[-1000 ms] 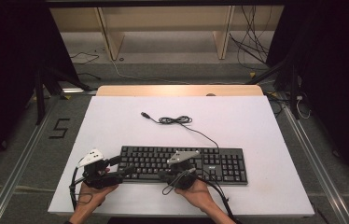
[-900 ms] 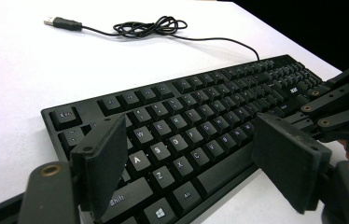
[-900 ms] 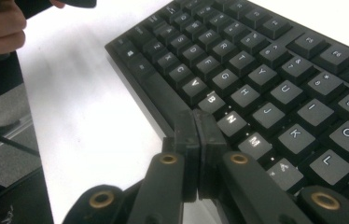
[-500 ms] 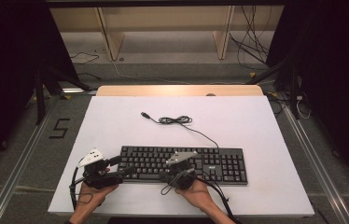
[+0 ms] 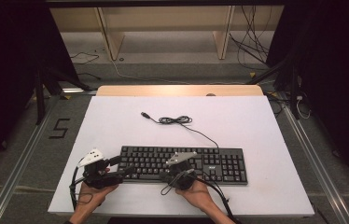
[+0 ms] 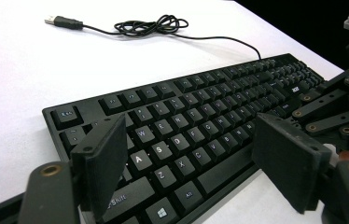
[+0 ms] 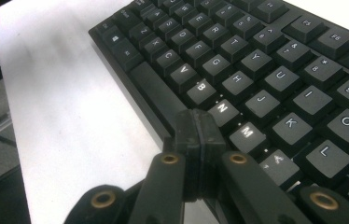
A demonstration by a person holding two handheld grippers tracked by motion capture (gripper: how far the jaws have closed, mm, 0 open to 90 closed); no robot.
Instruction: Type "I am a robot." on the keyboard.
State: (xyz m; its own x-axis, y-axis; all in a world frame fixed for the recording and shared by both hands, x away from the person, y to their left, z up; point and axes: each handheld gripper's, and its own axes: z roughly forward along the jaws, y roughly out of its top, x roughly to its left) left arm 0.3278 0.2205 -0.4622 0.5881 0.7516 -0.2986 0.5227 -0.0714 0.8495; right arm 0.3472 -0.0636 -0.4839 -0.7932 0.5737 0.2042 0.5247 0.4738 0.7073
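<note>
So there's one black full-size plastic keyboard (image 5: 184, 163) with one thin black USB cable (image 5: 177, 120) coiled behind it, one white rectangular tabletop (image 5: 256, 121), and two black hand-held grippers: left (image 5: 125, 169), right (image 5: 164, 175).

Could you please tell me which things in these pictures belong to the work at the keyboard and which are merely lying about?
In the job:
- keyboard
- right gripper, jaws shut, tips at the space bar's edge
- left gripper, jaws open over the keyboard's left end

Lying about:
- the keyboard's coiled cable and plug
- the white table
- cables on the floor
</note>
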